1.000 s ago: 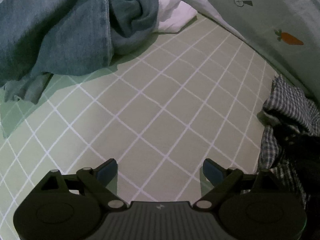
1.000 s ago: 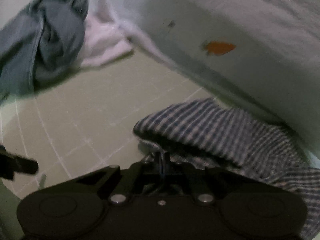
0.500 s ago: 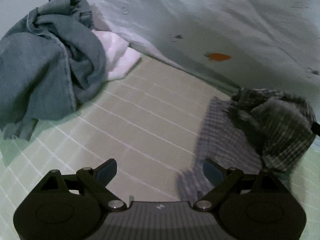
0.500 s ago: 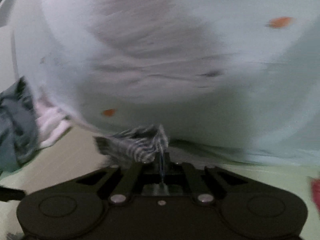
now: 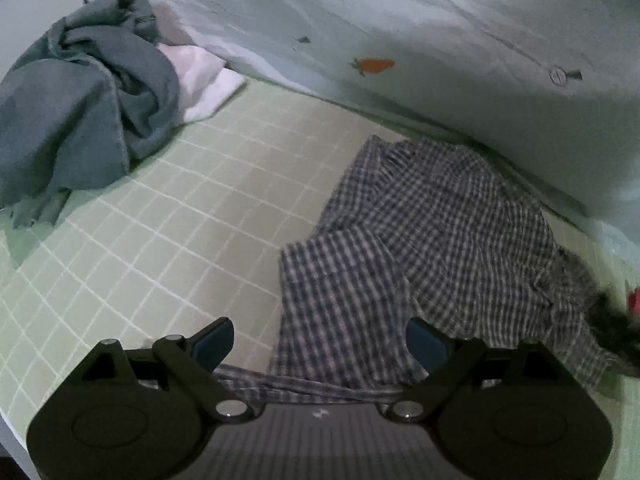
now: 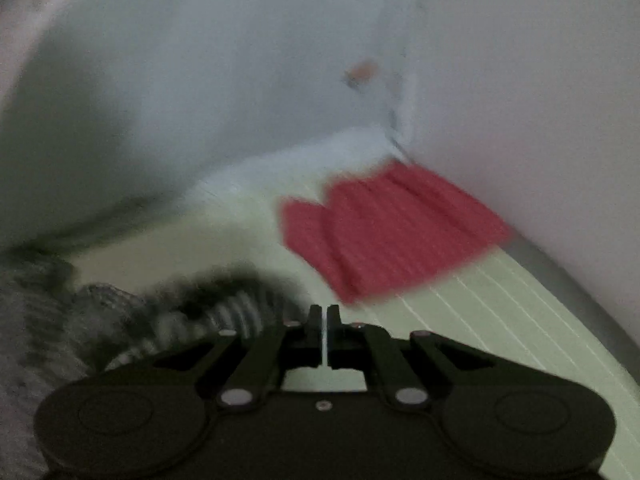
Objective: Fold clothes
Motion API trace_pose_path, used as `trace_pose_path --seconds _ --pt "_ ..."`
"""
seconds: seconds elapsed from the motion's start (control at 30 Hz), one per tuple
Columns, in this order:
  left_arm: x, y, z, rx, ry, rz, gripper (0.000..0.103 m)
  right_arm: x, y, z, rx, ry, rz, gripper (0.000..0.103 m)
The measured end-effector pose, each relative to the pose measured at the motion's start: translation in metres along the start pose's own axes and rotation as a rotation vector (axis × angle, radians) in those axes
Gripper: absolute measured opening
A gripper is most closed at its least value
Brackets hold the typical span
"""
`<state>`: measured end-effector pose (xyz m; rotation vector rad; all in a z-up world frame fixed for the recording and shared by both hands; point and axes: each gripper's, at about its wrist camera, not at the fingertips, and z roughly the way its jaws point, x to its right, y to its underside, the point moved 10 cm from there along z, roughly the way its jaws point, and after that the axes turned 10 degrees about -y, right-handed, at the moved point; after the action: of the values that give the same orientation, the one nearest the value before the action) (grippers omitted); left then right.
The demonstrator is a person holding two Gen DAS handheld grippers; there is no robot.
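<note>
Checked shirt (image 5: 432, 240) now lies crumpled on green grid sheet (image 5: 168, 240), dropped there a second ago. Right gripper (image 6: 324, 312) pinched nearly closed, apparently empty, blurred, swinging toward red cloth (image 6: 384, 232). Left gripper (image 5: 320, 340) spread wide, hovering at shirt's near edge. Flattening comes next, probably.

Checked shirt (image 5: 432, 240): thin woven cloth, matt, creased. Blue-grey garment (image 5: 80, 120): heavier cloth, frayed hem. Gridded green sheet (image 5: 160, 220): smooth, matt. Left gripper (image 5: 320, 338): matt black plastic, metal pivots. Red garment (image 6: 392, 228): ribbed knit
</note>
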<state>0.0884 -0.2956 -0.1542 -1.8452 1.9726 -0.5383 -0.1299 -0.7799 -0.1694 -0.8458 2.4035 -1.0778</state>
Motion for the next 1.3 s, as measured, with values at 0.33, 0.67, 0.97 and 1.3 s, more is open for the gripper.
trace_pose_path --seconds 0.33,0.67,0.97,1.3 --pt "0.026 -0.008 0.032 -0.083 0.022 0.054 0.093 -0.051 0.086 -0.004 -0.177 -0.059 0.04 0.085" --pt "0.05 -0.01 0.064 -0.173 0.212 0.047 0.086 -0.143 0.118 -0.015 -0.237 -0.134 -0.101 0.086" --pt "0.051 -0.009 0.078 -0.178 0.218 0.201 0.001 -0.189 0.141 -0.041 -0.245 -0.084 -0.126 0.086" --pt "-0.048 -0.101 0.044 0.028 0.204 0.06 0.001 -0.206 0.145 -0.068 -0.224 0.009 -0.093 0.086"
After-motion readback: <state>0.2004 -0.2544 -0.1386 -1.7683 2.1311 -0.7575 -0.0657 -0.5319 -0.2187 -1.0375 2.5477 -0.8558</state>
